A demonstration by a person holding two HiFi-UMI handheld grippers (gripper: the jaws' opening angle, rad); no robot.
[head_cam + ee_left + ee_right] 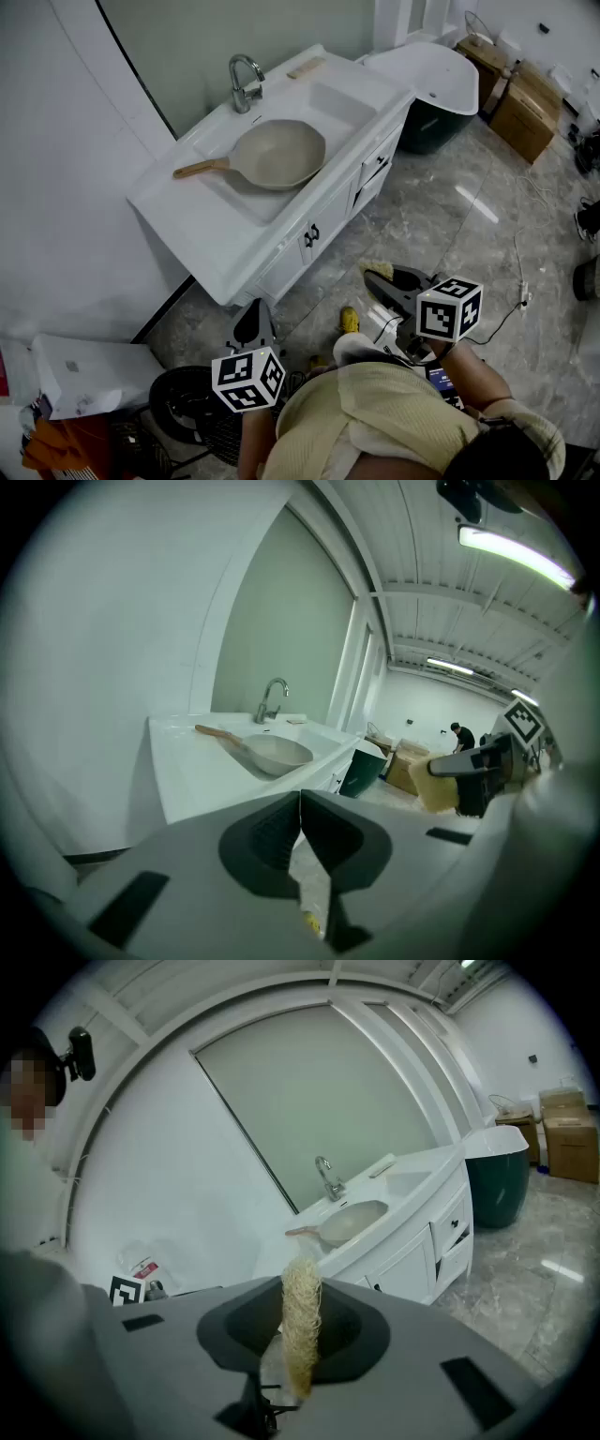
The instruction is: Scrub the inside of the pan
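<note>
A beige pan (278, 153) with a wooden handle (200, 169) rests across the sink of a white vanity (225, 234). Both gripper views show the pan (277, 753) (352, 1221) from a distance. My left gripper (251, 319) hangs low, well short of the vanity, its jaws (300, 799) shut with nothing between them. To its right, my right gripper (380, 275) is shut on a yellow fibrous scrubber (301, 1326), which stands upright between the jaws. The scrubber (433, 785) also shows in the left gripper view. Both grippers are over the floor, apart from the pan.
A chrome faucet (244, 82) stands behind the pan, with a small wooden piece (306, 67) on the counter's far end. A dark green bin with a white lid (439, 103) and cardboard boxes (525, 108) lie beyond. Cables (520, 272) cross the marble floor. A white box (89, 370) sits at lower left.
</note>
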